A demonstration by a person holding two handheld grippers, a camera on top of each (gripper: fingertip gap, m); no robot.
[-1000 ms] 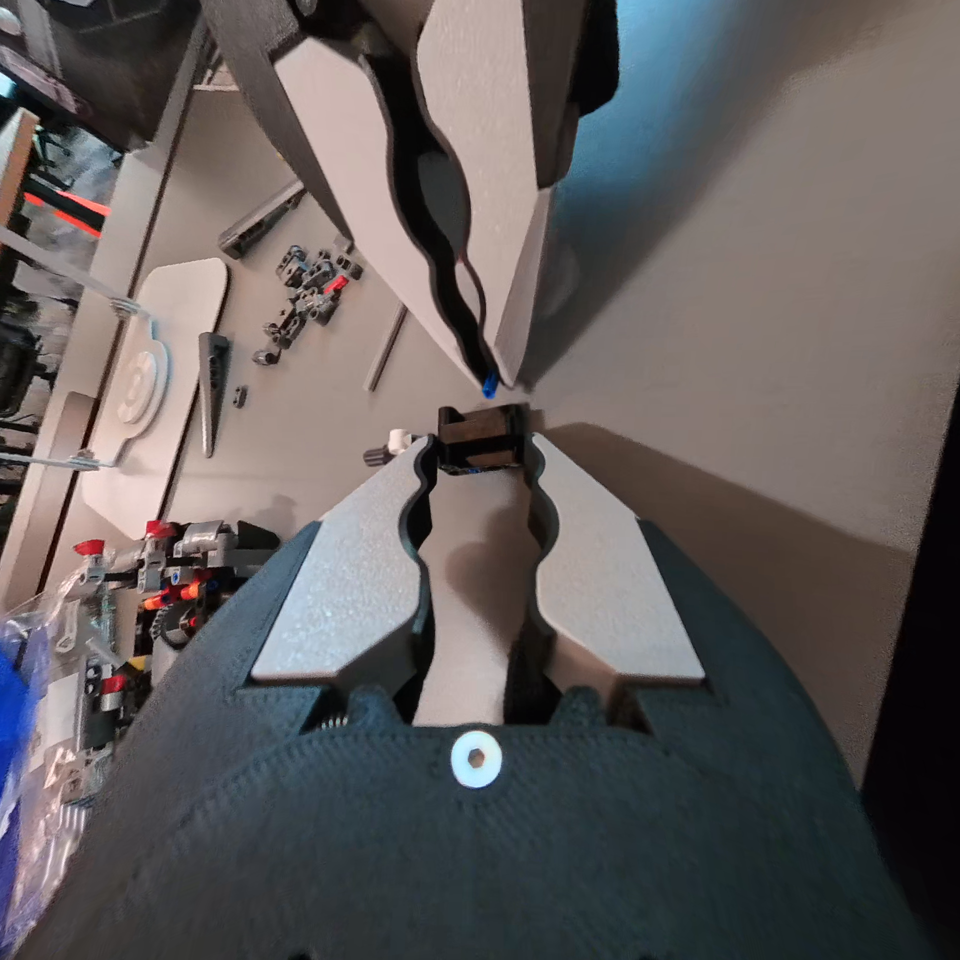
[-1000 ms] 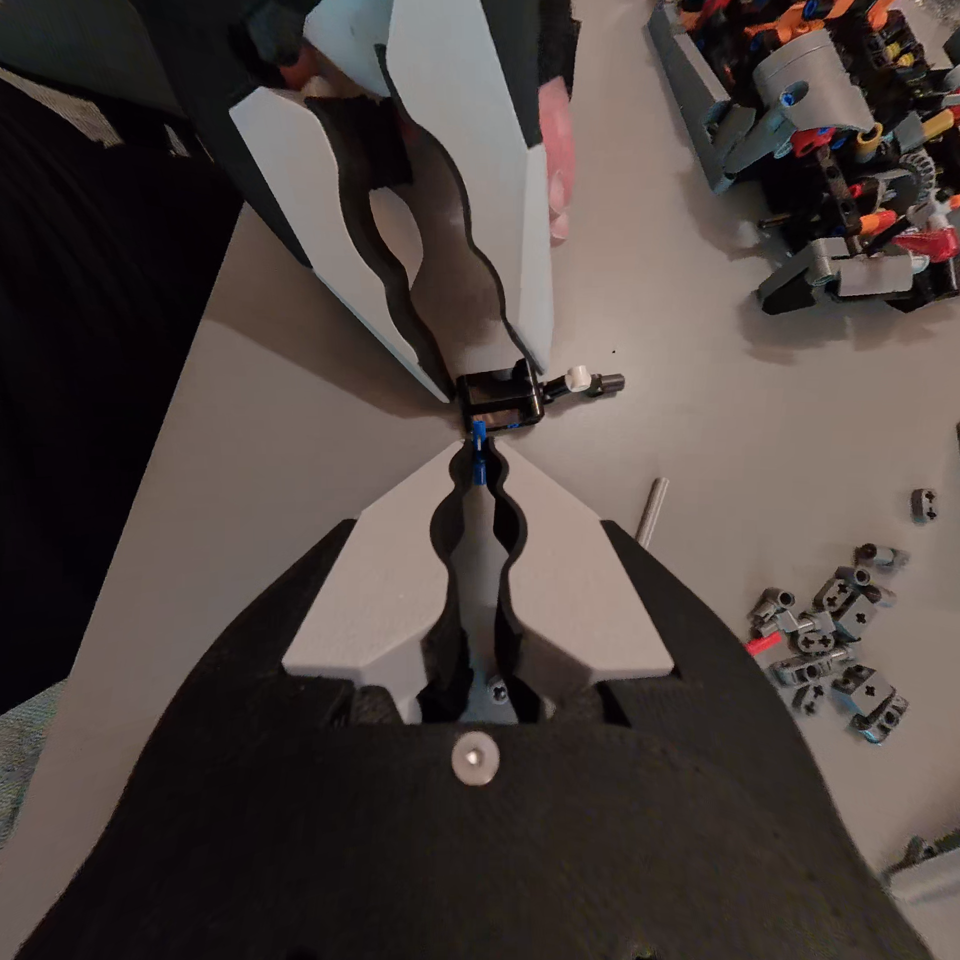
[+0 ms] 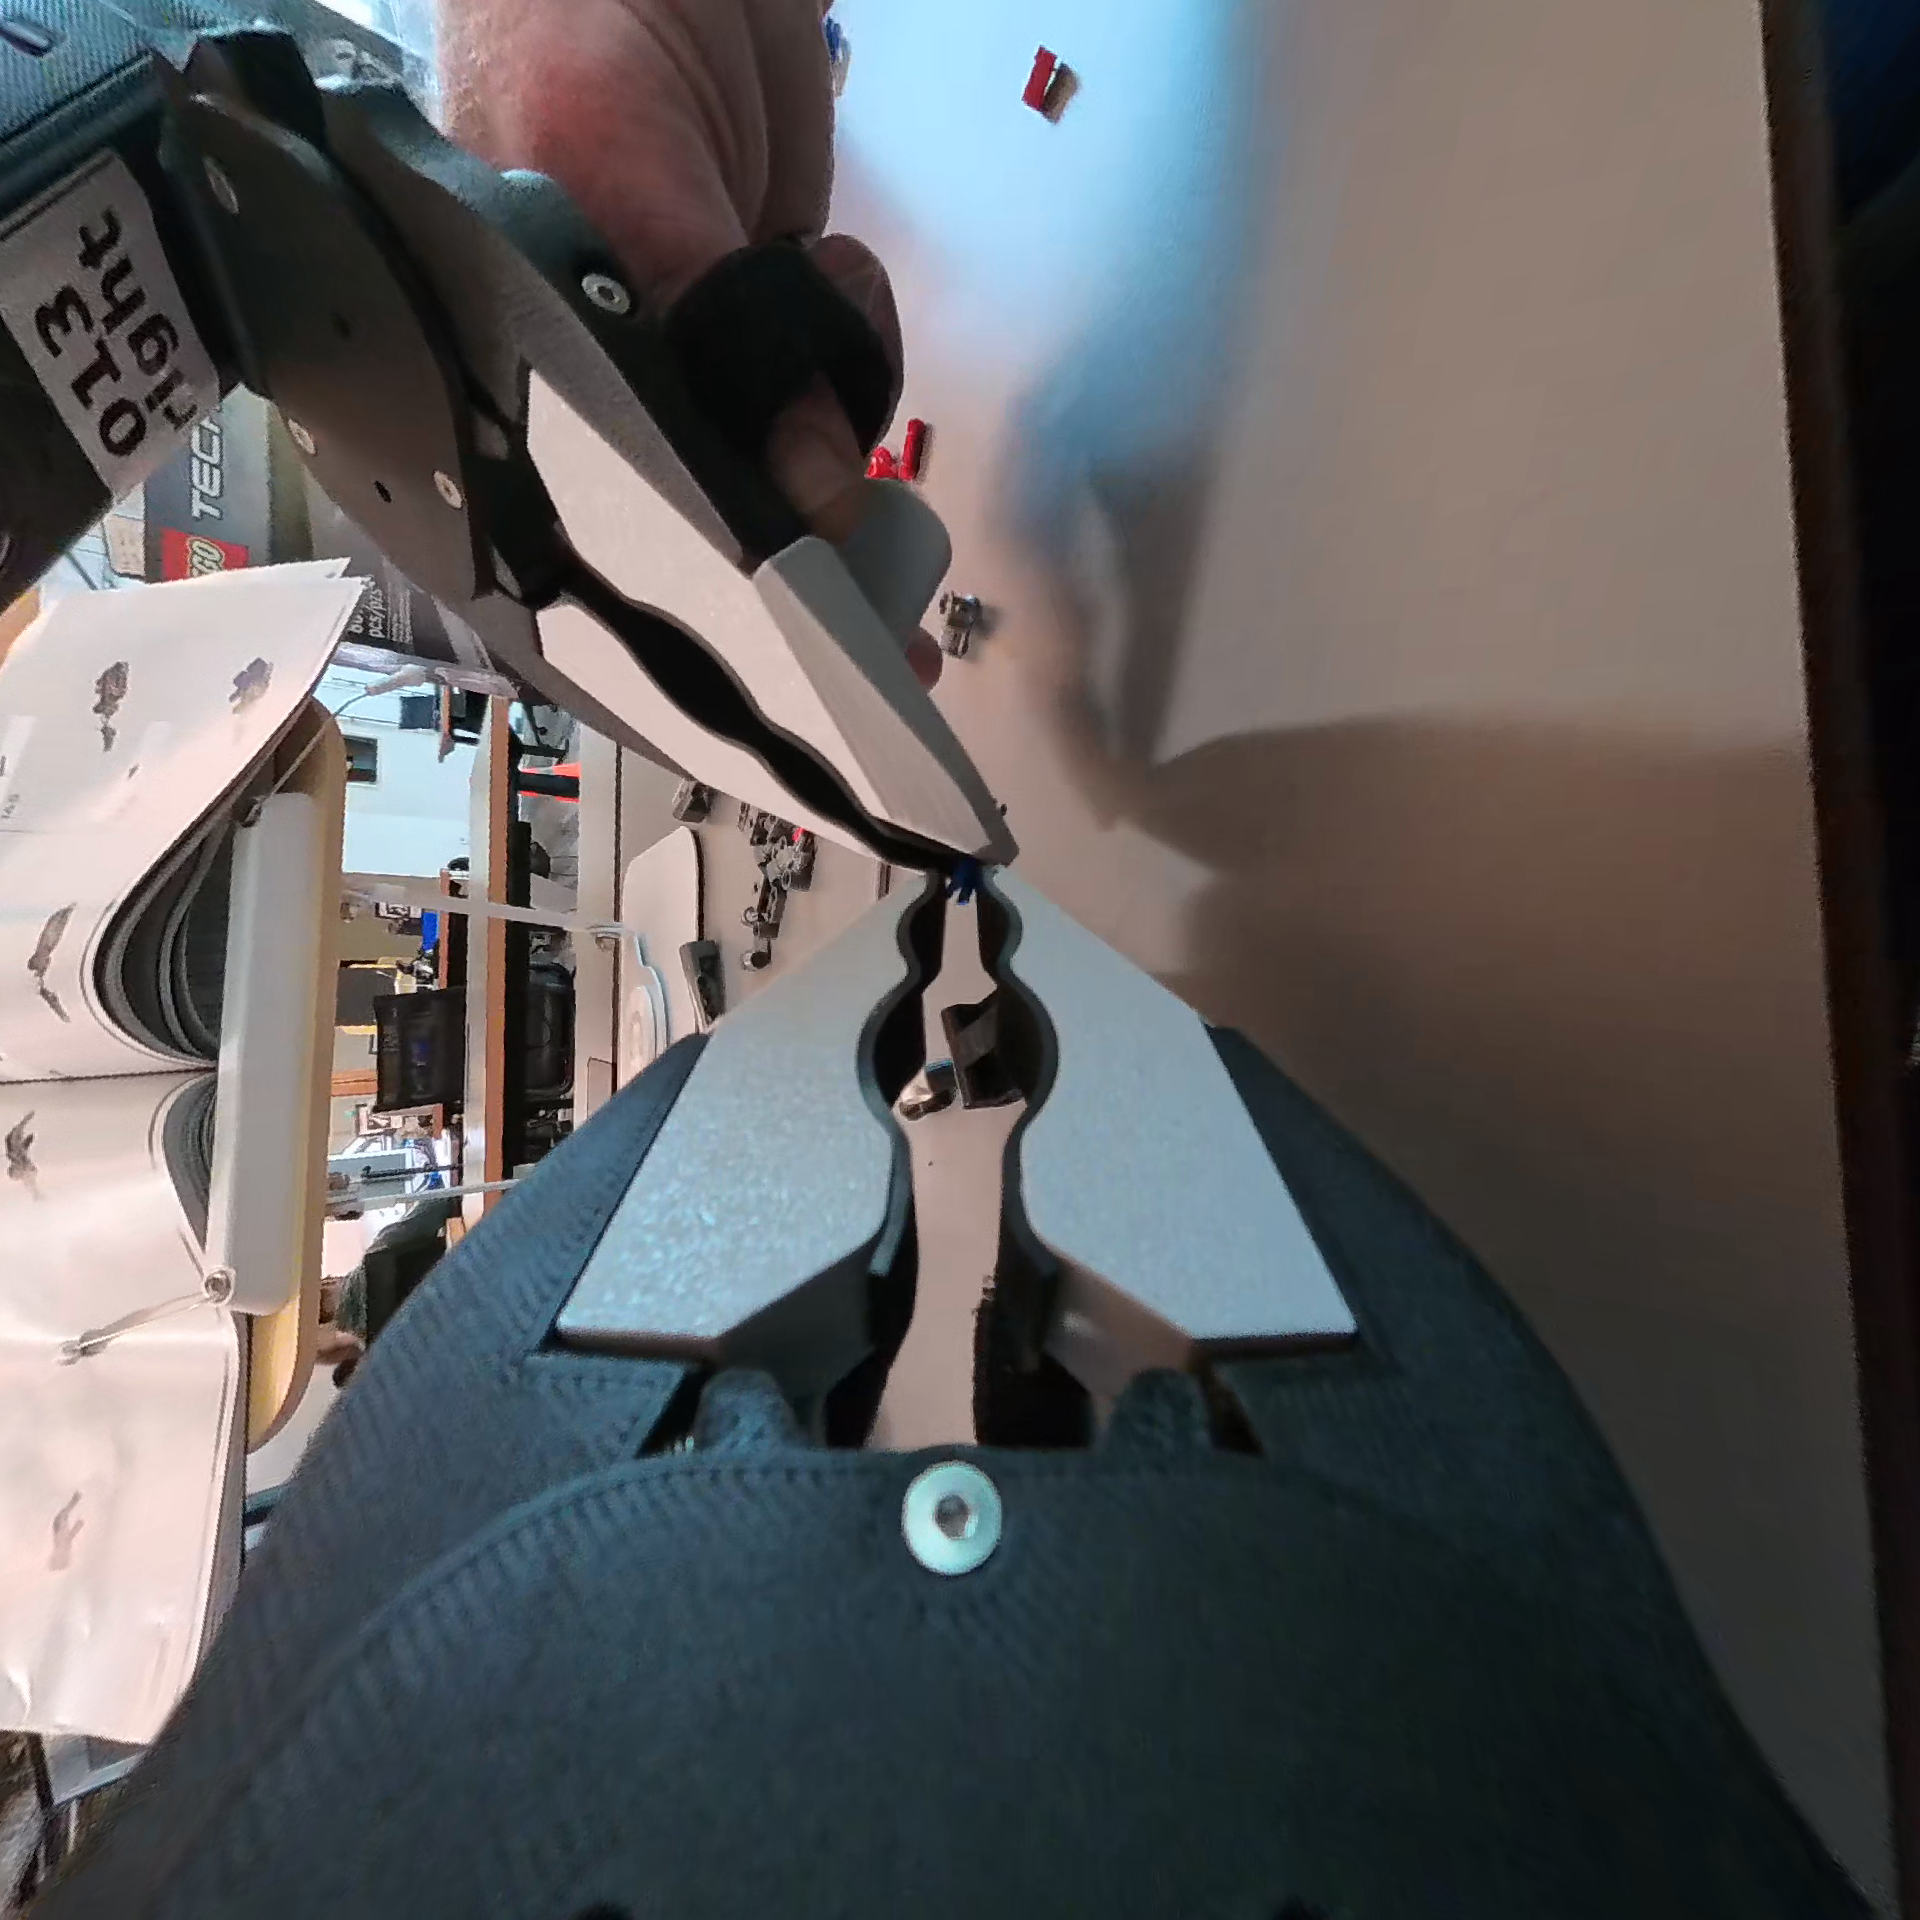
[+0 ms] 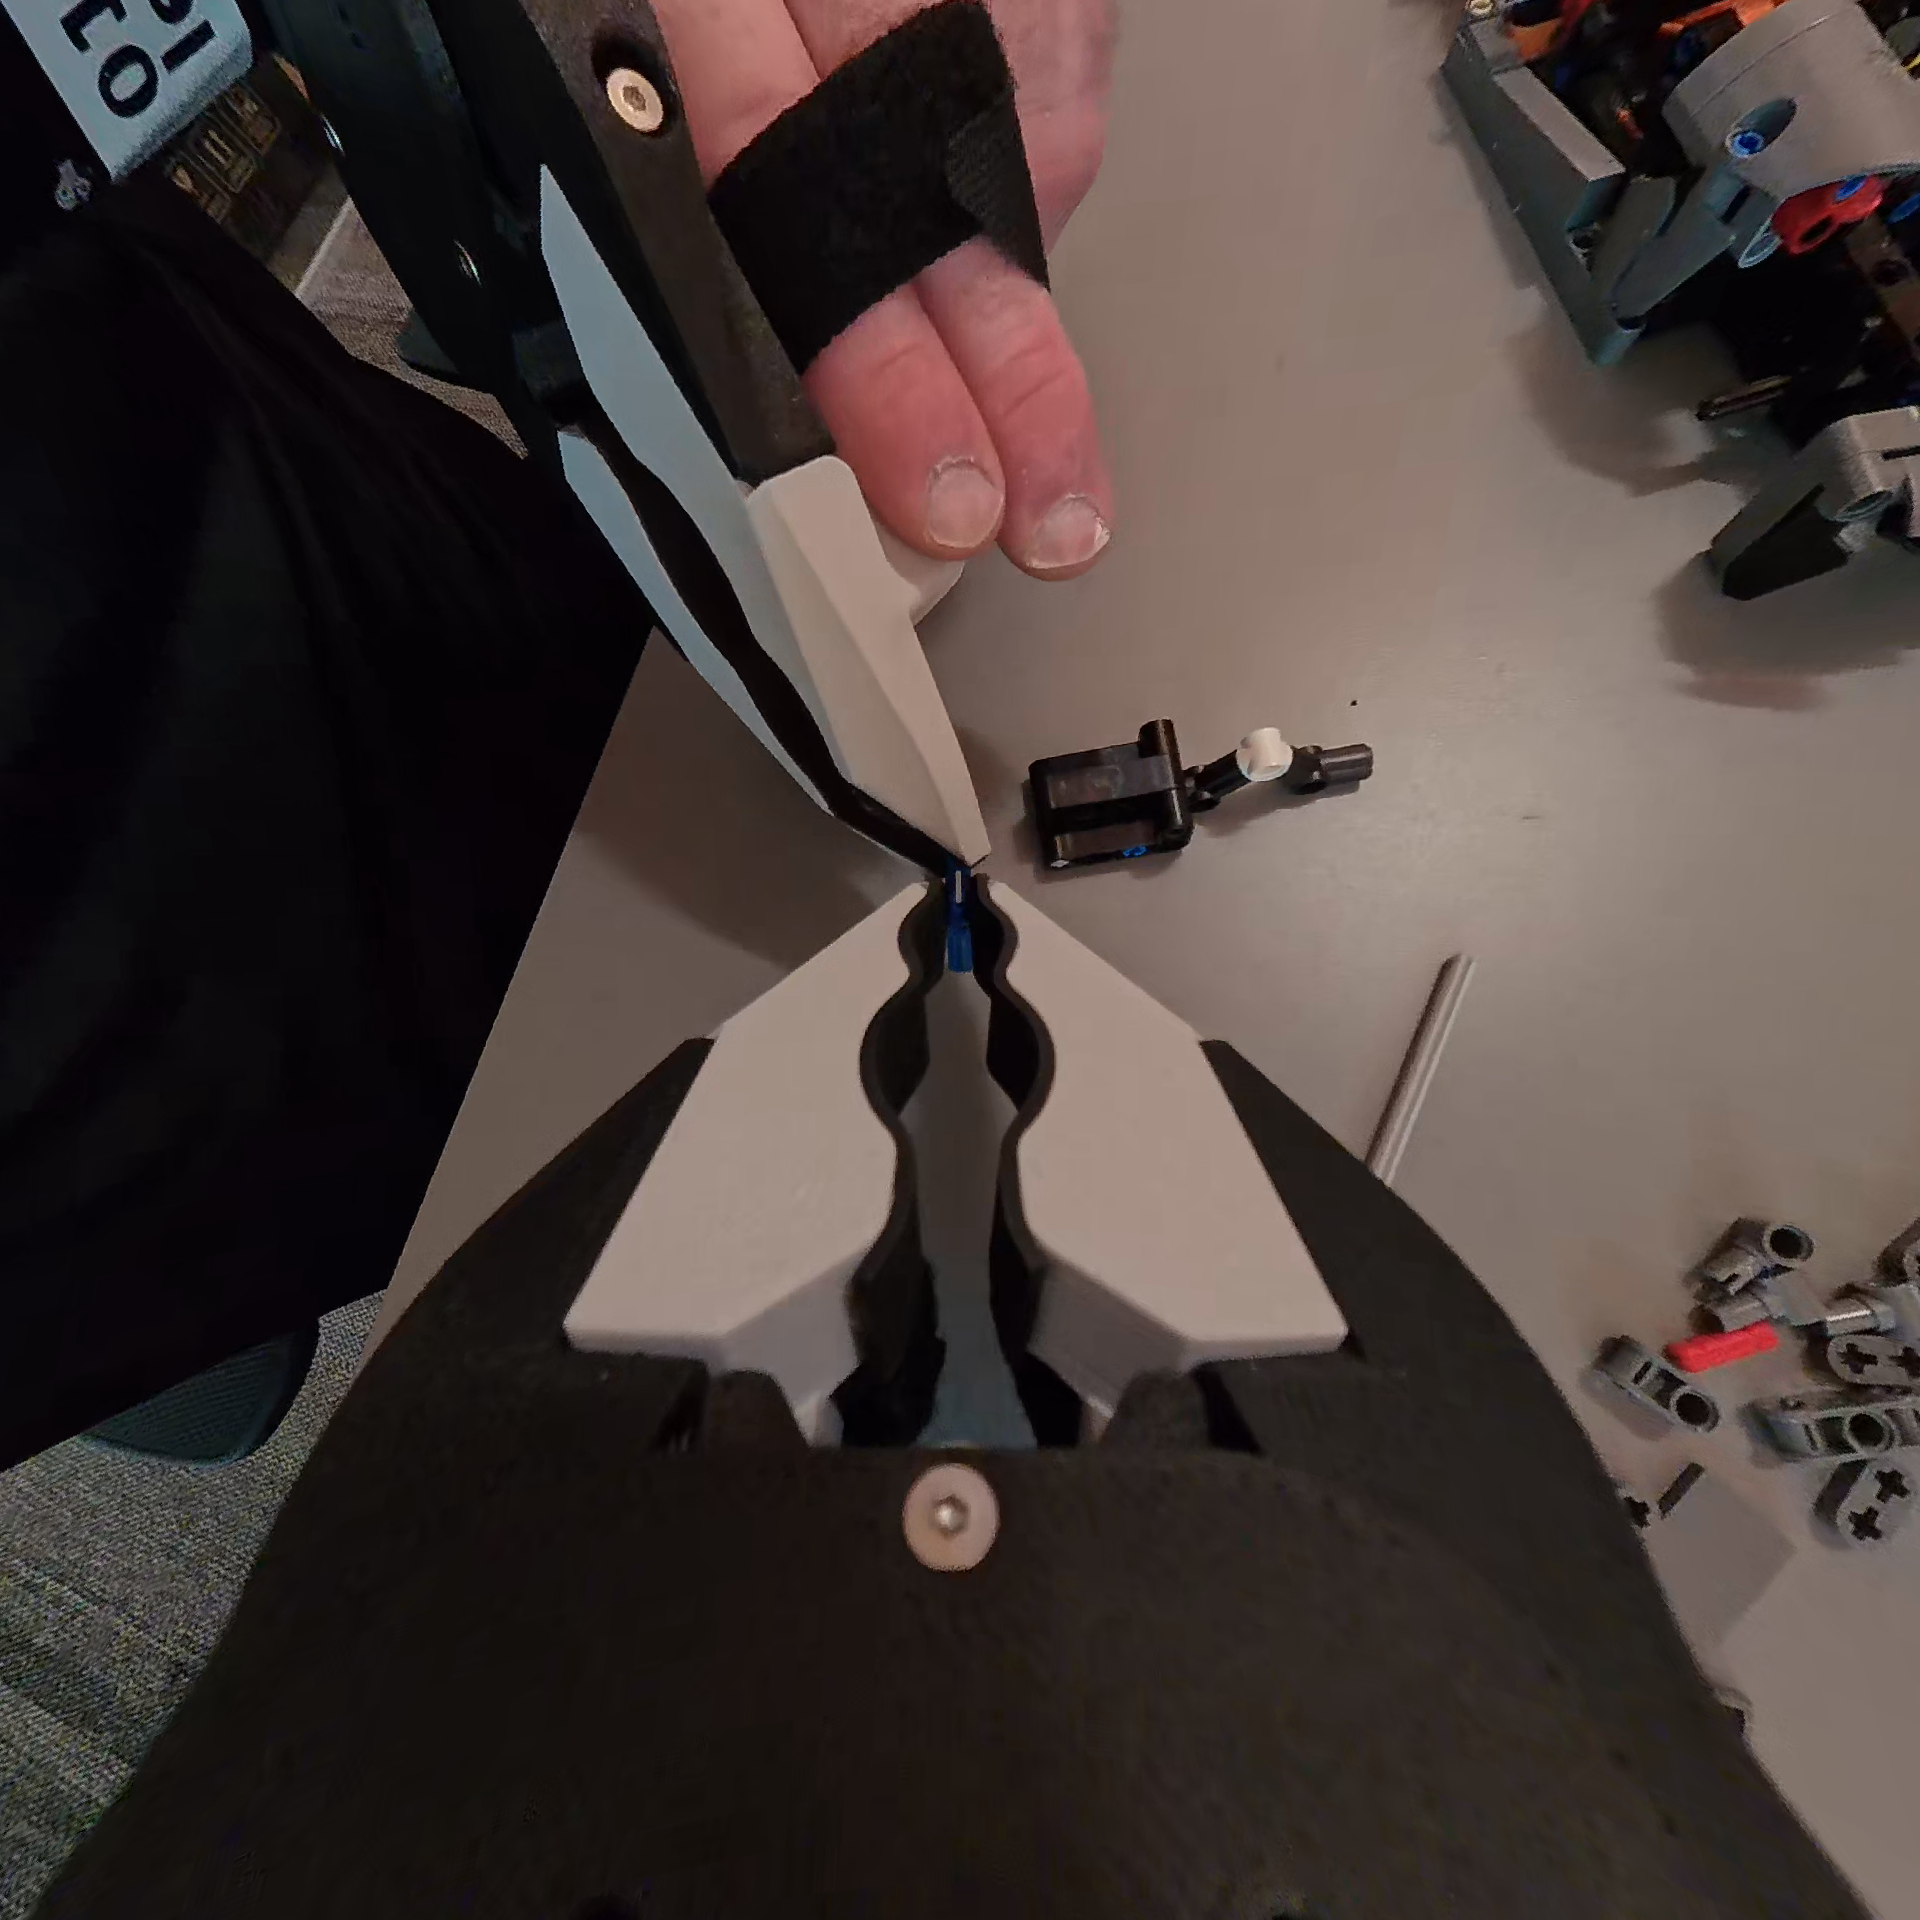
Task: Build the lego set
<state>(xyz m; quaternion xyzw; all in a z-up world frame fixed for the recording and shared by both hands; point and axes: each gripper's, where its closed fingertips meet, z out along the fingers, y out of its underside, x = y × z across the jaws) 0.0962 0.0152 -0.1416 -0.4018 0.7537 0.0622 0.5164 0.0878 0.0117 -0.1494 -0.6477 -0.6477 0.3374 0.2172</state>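
Both hand-held grippers met tip to tip; right hand-held gripper [image 4: 956, 891] clenched a blue pin [image 4: 957, 940]; left hand-held gripper [image 3: 961, 883] pinched its other end; black part [image 4: 1117, 805] lay just beyond on the worktop [image 4: 1455, 935].

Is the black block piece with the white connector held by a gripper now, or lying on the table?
Lying on the table. The black block piece rests flat beside both grippers' tips, touched by neither.

Your table [image 4: 1351, 520]: plain grey top. Small black block assembly [image 4: 1112, 805] with white bush on its axle lies flat near middle. Thin grey rod [image 4: 1418, 1060] lies near it, apart. Loose grey connectors [image 4: 1808, 1382] with one red pin [image 4: 1720, 1349] piled at right edge. Large grey-and-black brick model [image 4: 1714, 208] stands at far right corner.
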